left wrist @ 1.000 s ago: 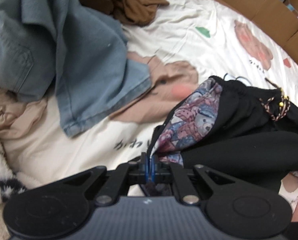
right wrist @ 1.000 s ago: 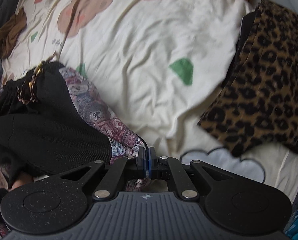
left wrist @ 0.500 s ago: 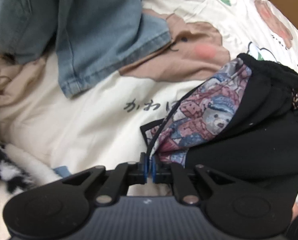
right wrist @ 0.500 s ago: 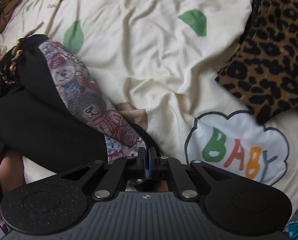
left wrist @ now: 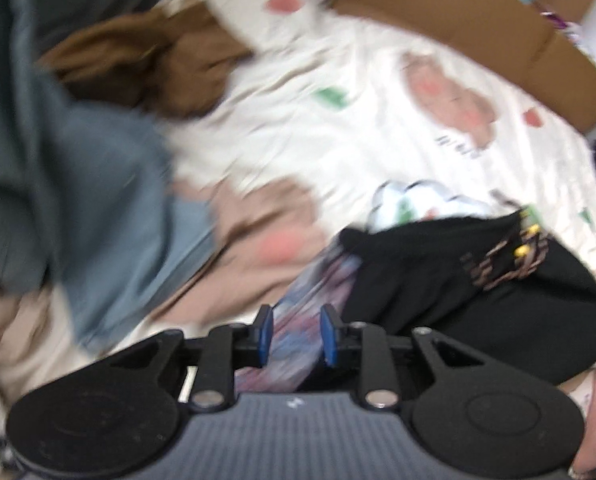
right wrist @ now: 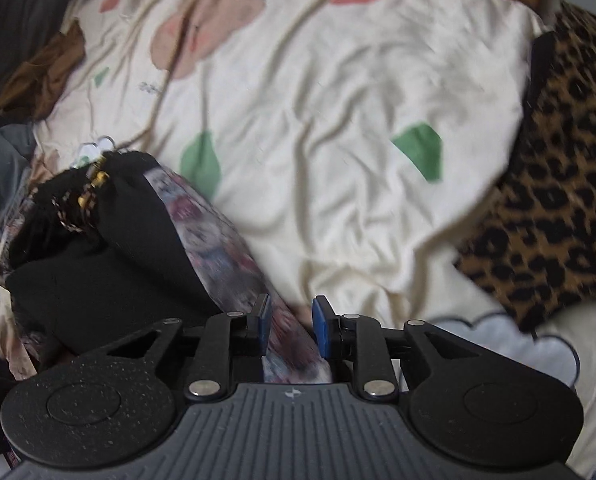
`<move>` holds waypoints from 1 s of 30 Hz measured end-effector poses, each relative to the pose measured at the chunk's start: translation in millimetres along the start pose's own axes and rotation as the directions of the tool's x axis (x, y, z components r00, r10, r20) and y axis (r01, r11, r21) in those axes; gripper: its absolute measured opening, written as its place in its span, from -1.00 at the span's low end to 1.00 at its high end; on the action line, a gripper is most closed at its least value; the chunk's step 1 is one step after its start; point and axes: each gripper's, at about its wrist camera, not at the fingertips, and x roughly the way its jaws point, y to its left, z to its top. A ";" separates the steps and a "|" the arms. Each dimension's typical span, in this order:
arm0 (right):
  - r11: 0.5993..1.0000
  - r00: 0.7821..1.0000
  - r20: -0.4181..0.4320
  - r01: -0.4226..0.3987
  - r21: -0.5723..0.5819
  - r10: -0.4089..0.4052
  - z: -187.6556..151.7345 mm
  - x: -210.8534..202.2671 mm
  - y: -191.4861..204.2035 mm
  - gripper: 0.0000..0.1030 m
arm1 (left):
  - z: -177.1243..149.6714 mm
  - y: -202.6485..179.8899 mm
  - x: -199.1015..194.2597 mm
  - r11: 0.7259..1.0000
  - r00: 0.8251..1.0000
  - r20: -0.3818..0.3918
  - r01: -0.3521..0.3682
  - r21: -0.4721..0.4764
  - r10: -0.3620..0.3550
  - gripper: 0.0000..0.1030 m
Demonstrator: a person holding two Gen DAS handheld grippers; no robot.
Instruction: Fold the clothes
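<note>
A black garment with a bear-print lining and a braided cord lies bunched on the cream bedsheet. In the blurred left wrist view my left gripper has its jaws opening, with the printed lining between the blue pads and not pinched. In the right wrist view the same black garment lies at lower left. My right gripper also has its jaws opening, and the bear-print edge runs loosely between them.
Blue denim and a brown garment are heaped at the left. A cardboard box stands behind the bed. A leopard-print cloth covers the right side. The sheet's middle is wrinkled.
Both grippers were shut on the printed edge of the black garment and now stand parted around it. The left wrist view has swung away, showing more of the far bed and the box.
</note>
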 end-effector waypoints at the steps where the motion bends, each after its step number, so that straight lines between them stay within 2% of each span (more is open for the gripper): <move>1: 1.000 1.000 0.009 -0.008 -0.004 0.008 2.2 0.8 2.1 -0.53 | 5.8 -8.7 2.2 1.000 1.000 0.009 0.015 0.012 -0.015 -0.46; 3: 1.000 1.000 0.022 -0.022 -0.014 0.022 8.3 3.8 3.1 -0.49 | 18.2 -23.5 6.0 0.998 0.998 0.029 0.046 0.032 -0.047 -0.46; 5: 0.999 0.999 0.037 -0.027 -0.030 0.028 8.3 5.4 6.7 -0.32 | 28.2 -39.5 10.3 0.996 0.995 0.058 0.080 0.040 -0.082 -0.46; 9: 0.998 0.996 0.053 -0.064 -0.022 0.065 5.2 12.0 9.6 -0.20 | 42.4 -74.9 23.7 0.987 0.984 0.092 0.148 0.070 -0.154 -0.42; 17: 0.993 0.987 0.108 -0.119 0.004 0.118 2.6 21.6 17.7 -0.19 | 37.4 -145.9 55.3 0.950 0.957 0.076 0.265 0.168 -0.280 -0.42; 20: 0.992 0.986 0.109 -0.124 -0.014 0.124 3.5 24.2 23.1 -0.19 | 36.2 -160.2 58.9 0.934 0.948 0.071 0.291 0.208 -0.311 -0.40; 23: 0.992 0.985 0.116 -0.127 -0.018 0.128 4.6 24.9 26.2 -0.19 | 36.5 -174.4 67.0 0.919 0.940 0.058 0.313 0.241 -0.335 -0.30; 27: 0.991 0.984 0.119 -0.128 -0.024 0.130 4.8 26.3 29.4 -0.16 | 34.3 -189.9 81.5 0.898 0.933 0.025 0.337 0.281 -0.358 -0.30; 30: 0.992 0.985 0.114 -0.125 -0.035 0.128 4.2 28.0 32.7 -0.12 | 34.7 -197.7 91.0 0.898 0.939 0.021 0.320 0.300 -0.342 -0.30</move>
